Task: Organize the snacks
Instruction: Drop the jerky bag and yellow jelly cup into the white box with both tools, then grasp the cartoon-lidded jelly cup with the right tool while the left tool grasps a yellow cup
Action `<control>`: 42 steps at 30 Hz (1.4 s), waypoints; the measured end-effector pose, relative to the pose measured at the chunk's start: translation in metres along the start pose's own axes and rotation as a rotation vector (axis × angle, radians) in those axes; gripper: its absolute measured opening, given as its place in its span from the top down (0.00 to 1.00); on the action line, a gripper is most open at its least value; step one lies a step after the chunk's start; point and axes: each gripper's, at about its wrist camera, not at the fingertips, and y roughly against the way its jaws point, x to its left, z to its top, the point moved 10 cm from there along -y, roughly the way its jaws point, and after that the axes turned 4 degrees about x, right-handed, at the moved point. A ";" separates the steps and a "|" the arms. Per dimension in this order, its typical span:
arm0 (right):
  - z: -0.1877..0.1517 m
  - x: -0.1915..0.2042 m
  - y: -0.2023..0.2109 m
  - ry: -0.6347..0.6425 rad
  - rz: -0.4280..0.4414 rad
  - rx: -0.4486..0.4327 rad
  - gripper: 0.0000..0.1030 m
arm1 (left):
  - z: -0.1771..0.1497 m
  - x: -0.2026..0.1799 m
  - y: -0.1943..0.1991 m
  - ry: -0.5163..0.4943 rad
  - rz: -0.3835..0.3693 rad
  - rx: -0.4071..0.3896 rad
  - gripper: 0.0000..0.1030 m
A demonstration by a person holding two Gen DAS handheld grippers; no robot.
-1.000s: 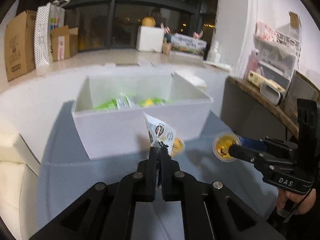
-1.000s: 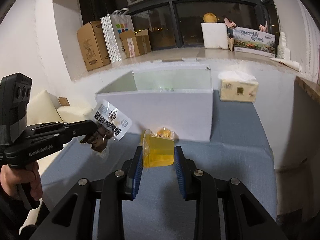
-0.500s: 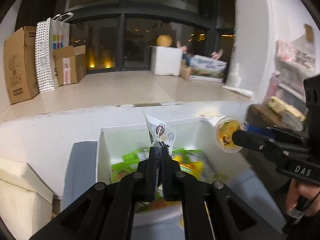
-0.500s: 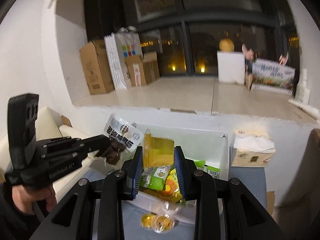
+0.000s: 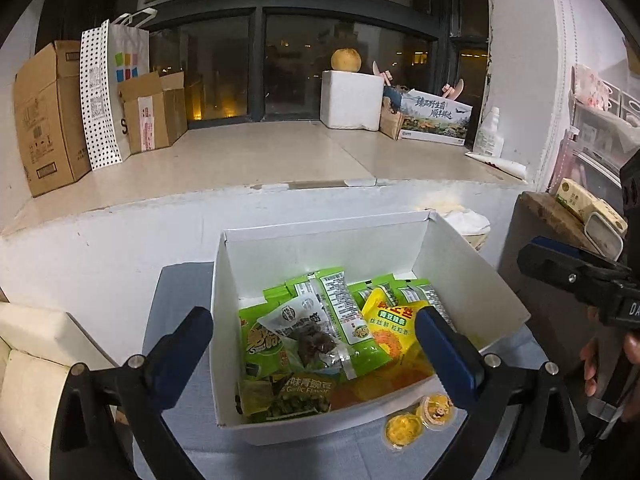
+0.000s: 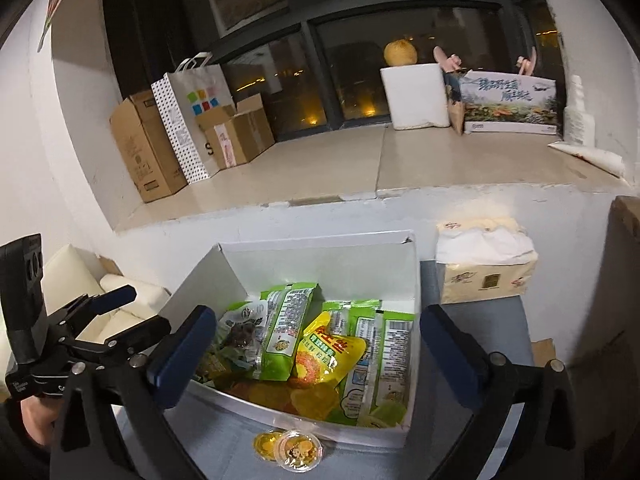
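White cardboard box holds your snack packets; both your left gripper and right gripper hang spread, empty. Two yellow jelly cups outside could get knocked away.

Snack box in the middle of the table

Packets piled in the box; two jelly cups on the table in front, tissue pack behind-right.

Right gripper spread wide above the snack box

The right gripper hangs with jaws wide apart over the white box at frame centre, filled with green packets and a yellow pouch; two jelly cups lie at lower centre, the left gripper sits at lower left, also parted.
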 end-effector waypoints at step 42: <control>-0.173 0.036 -0.052 0.060 0.050 0.237 0.82 | -0.187 -0.027 0.033 0.120 -0.123 0.164 0.00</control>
